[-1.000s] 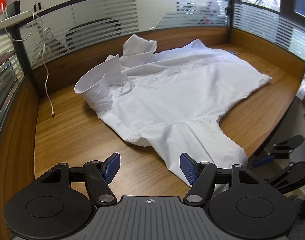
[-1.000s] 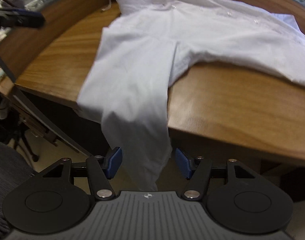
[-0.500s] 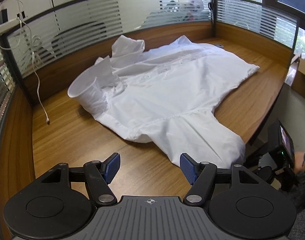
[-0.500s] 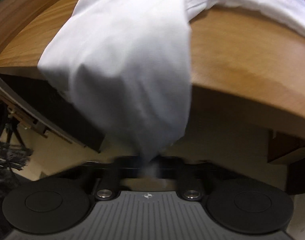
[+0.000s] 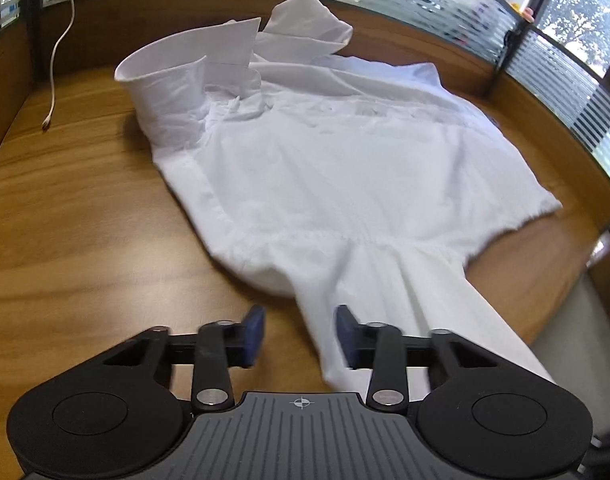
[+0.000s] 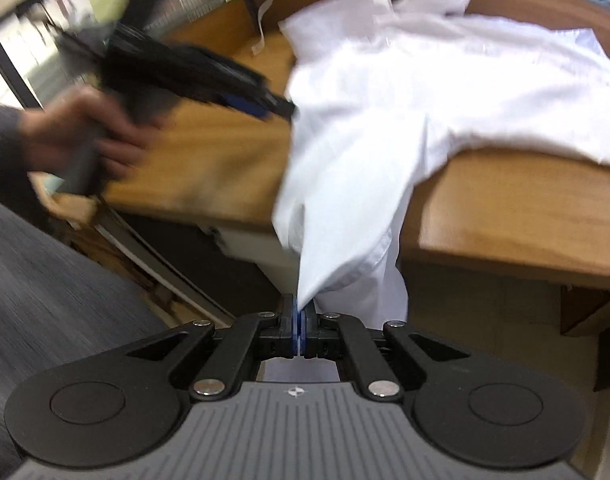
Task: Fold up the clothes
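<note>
Left wrist view: a white cable [image 5: 59, 46] lies far left on the wooden surface [image 5: 85, 216], beside the white shirt [image 5: 337, 168]. Left gripper [image 5: 301, 334] fingers are apart around the sleeve; right gripper [image 6: 299, 326] fingers pinch the sleeve's end.

- A curved wooden desk [image 5: 65, 216] with a warm brown grain, backed by a low wooden wall topped with striped frosted glass panels [image 5: 445, 12].
- A white shirt [image 5: 345, 168] lies spread across most of the desk, its collar [image 5: 177, 64] standing up at the far left.
- One sleeve [image 6: 345, 200] of the shirt runs over the desk's near edge and hangs off it.
- A thin white cable [image 5: 55, 72] trails down from the back wall, its plug end resting on the desk, apart from the shirt.
</note>
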`<state>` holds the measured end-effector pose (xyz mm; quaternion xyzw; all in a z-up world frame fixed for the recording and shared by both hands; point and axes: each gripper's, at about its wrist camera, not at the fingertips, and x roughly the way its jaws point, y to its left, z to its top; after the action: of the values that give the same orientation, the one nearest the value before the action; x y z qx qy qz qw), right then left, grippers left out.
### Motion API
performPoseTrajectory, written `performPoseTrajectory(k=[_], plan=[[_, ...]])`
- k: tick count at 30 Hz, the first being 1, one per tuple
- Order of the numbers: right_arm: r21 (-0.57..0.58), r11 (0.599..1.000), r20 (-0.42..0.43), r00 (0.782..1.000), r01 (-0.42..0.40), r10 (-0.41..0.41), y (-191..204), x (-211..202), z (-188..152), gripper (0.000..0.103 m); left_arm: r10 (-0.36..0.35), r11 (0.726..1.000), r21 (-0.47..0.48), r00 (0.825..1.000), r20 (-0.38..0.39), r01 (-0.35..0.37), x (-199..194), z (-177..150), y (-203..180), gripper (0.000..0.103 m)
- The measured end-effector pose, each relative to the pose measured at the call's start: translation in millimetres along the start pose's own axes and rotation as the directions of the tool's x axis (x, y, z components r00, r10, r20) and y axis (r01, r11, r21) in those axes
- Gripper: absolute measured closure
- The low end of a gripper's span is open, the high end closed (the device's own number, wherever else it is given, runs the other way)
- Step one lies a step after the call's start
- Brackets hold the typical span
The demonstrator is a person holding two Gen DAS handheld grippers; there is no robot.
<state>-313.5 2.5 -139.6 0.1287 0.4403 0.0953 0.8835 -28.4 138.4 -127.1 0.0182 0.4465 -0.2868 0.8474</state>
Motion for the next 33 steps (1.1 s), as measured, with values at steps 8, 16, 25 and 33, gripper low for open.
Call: performPoseTrajectory(k=[8,16,25,33], plan=[[-0.008,1.0,0.2,0.98,-0.012,0.013,-5,-63,63,0.101,0.016,0.996,0.086,0.99,0.143,-0.028,-24,31,1,0.066],[0.072,0.997,0.221,0.974,0.038,-0.053,-74,-64,182,0.101,0.096,0.994,0.02,0.969,0.228,-0.103,-60,38,15,0.066],[0.04,0.993,0.08,0.991,0.109,-0.112,-164,13,255,0.096,0.258,0.964,-0.012,0.931,0.258,-0.264,-86,17,-9,0.062],[-0.16,0.977,0.038,0.99,0.143,-0.139,-198,40,267,0.053,0.399,0.916,-0.138,0.894,0.204,-0.377,-89,-3,-50,0.058]])
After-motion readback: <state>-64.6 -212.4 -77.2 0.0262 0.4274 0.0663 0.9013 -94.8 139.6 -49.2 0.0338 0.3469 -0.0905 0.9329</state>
